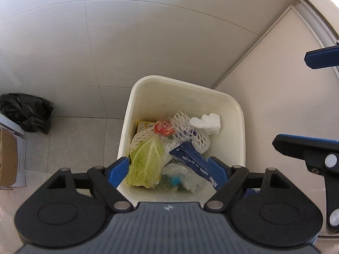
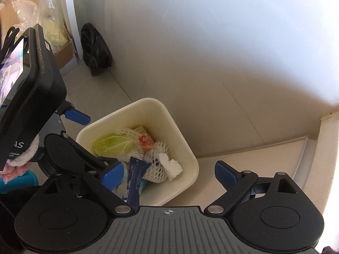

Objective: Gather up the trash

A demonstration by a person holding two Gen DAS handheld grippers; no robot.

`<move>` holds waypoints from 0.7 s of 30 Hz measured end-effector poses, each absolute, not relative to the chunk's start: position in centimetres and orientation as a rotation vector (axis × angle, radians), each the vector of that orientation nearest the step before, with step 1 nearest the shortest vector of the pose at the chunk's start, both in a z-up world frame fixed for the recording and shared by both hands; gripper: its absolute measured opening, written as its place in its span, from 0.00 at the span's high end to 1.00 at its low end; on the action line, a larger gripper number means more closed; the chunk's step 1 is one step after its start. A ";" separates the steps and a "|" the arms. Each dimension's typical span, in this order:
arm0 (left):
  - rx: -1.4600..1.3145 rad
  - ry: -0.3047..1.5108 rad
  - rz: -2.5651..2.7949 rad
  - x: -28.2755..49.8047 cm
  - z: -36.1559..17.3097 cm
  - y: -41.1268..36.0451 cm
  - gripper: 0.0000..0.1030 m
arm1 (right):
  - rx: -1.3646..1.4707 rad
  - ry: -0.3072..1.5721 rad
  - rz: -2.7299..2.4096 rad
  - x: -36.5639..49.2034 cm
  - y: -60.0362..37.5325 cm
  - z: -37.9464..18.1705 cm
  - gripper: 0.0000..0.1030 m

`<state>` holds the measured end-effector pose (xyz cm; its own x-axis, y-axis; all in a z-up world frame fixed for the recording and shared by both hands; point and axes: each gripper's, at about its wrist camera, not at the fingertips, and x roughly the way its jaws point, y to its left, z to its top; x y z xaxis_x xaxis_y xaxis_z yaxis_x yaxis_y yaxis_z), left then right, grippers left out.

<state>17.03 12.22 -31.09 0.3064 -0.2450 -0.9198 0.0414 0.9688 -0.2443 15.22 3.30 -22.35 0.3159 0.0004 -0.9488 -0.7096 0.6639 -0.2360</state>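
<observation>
While both grippers hang over the bin, neither grasps anything: the left gripper (image 1: pixel 171 169) stands released, its 2 blue fingers spread past the bin's near rim, and the right gripper (image 2: pixel 169 174) is spread wide over the bin's near corner and the floor (image 2: pixel 243 165) beside it. The trash already lies inside the white plastic bin (image 1: pixel 237 110), which stands on pale floor against the wall.

Nearest in the left view lie a crinkled clear plastic film (image 1: pixel 186 175) and a limp, veined cabbage leaf (image 1: pixel 146 165), soft and likely slippery. A dark blue foil wrapper (image 1: pixel 190 158) slants upward, its end touching or hidden behind the left gripper's right finger; a finger could catch it if that gripper lifts carelessly and drag it back out. Behind sit 2 white foam nets (image 1: pixel 190 133), springy and open-meshed, an easy snag for a finger edge. A crumpled tissue (image 1: pixel 208 121) perches on one net, light enough to slide off when disturbed. Between the nets sits a small orange wrapper (image 1: pixel 163 128), and a yellow carton (image 1: pixel 145 126) rests against the inner wall.

The bin is smooth, rounded-square and probably light, so a knock on its rim could tip it. Farther off, a wrinkled black bag (image 1: pixel 27 112) slumps by the wall.
</observation>
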 end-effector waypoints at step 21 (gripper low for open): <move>-0.130 1.211 -0.132 15.2 -27.5 12.9 0.04 | -0.575 1.063 0.482 12.0 2.3 -16.7 0.08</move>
